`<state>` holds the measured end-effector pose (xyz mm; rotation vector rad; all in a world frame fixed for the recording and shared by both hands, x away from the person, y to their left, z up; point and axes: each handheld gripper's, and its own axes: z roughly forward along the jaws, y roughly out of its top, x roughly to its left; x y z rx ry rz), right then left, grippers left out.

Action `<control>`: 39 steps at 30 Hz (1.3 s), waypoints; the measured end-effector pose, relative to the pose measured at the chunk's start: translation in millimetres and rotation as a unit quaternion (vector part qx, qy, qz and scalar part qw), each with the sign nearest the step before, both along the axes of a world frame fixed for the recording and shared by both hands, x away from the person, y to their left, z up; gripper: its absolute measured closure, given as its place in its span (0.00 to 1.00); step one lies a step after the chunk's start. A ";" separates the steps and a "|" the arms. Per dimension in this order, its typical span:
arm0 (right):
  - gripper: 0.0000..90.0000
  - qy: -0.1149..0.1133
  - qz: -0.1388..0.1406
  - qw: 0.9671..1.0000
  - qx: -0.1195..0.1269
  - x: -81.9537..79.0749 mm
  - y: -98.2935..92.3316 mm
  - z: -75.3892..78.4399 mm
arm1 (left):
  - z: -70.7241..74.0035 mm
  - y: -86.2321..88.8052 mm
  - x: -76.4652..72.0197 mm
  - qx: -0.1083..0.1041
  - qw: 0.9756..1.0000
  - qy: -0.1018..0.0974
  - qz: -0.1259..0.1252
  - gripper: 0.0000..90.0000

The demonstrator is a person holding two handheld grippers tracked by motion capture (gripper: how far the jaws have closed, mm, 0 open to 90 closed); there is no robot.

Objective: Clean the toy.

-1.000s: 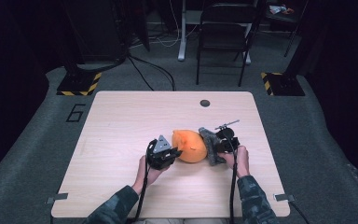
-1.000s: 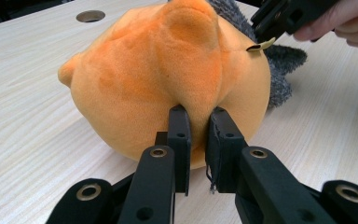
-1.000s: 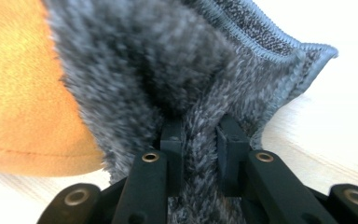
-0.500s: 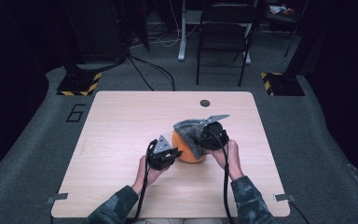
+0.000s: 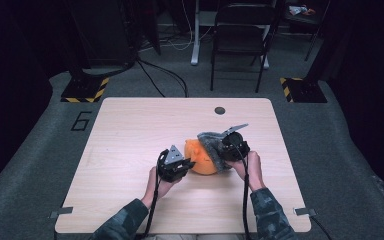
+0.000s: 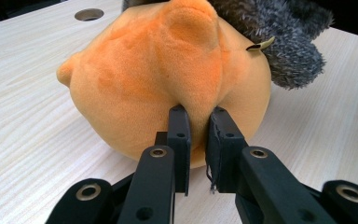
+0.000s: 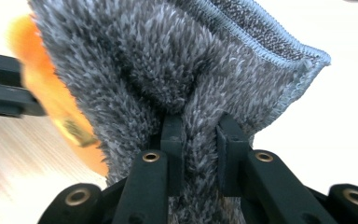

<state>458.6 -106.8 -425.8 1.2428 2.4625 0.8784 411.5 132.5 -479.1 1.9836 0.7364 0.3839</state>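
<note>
- Plush toy [image 5: 203, 159], orange, is seen resting mid-bench [image 5: 130, 130], pinched by the left gripper [image 5: 176, 169] fingers [image 6: 181, 135].
- Grey fleece cloth [image 5: 211, 142], draped over the toy, is clamped by the right gripper [image 5: 228, 150] fingers [image 7: 172, 140].

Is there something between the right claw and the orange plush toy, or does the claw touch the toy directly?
Yes: the grey fuzzy cloth lies between them. The right claw pinches a fold of it, and the orange plush toy sits behind the cloth.

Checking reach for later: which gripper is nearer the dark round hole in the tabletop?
Right. The right gripper, shut on the grey cloth, sits just below the hole; the left gripper, pinching the orange plush, lies farther down-left.
</note>
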 end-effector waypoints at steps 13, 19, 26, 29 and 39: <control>0.85 0.052 -0.045 0.997 -0.019 13.4 -19.6 -33.6 | 0.0 0.2 -0.1 0.001 1.000 -0.002 -0.003 0.89; 0.85 0.064 -0.059 0.996 -0.037 16.8 -25.5 -48.7 | -0.1 0.4 -0.2 0.001 1.000 -0.002 -0.003 0.89; 0.85 0.037 -0.068 0.997 -0.019 13.5 -36.7 -26.6 | -0.4 1.8 1.5 -0.001 1.000 -0.005 0.002 0.89; 0.85 0.010 -0.049 0.999 0.018 5.8 -33.3 0.2 | -0.4 1.7 1.6 -0.001 1.000 -0.005 0.002 0.89; 0.86 -0.005 -0.001 1.000 0.009 -2.9 5.1 -3.1 | -0.5 0.3 1.3 0.005 1.000 -0.008 -0.001 0.84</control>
